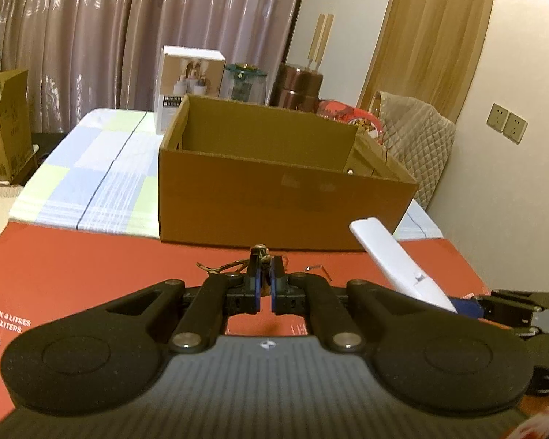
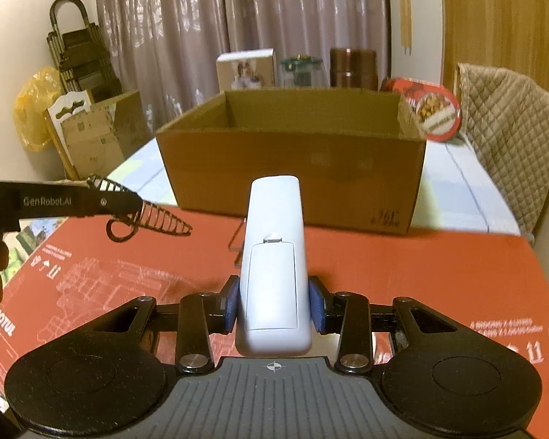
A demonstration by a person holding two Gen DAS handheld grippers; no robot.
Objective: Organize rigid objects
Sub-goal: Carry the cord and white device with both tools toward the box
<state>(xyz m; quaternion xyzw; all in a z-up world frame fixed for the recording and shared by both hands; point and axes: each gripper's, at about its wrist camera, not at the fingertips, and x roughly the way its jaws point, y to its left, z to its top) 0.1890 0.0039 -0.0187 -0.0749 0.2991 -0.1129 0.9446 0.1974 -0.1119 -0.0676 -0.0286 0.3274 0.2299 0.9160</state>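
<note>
Okay, two grippers are showing, one item in each. The right gripper point(image 2: 273, 307) is clamping its blue pads point(image 2: 230, 305) on one white plastic remote point(image 2: 272, 274), long, smooth, battery cover facing up, held above the red flattened carton point(image 2: 439, 278). The left gripper point(image 1: 263, 285) is pinching its jaws together on one small wire-ribbed cone-shaped trinket point(image 2: 157, 217), also above the carton. One open brown cardboard box point(image 2: 292, 161) is sitting just behind, corrugated, rectangular; what its inside holds cannot be told from here. Behind it are standing one white printed box point(image 1: 190, 84), one glass jar point(image 1: 245, 82), and one brown metal canister point(image 1: 298, 84).
</note>
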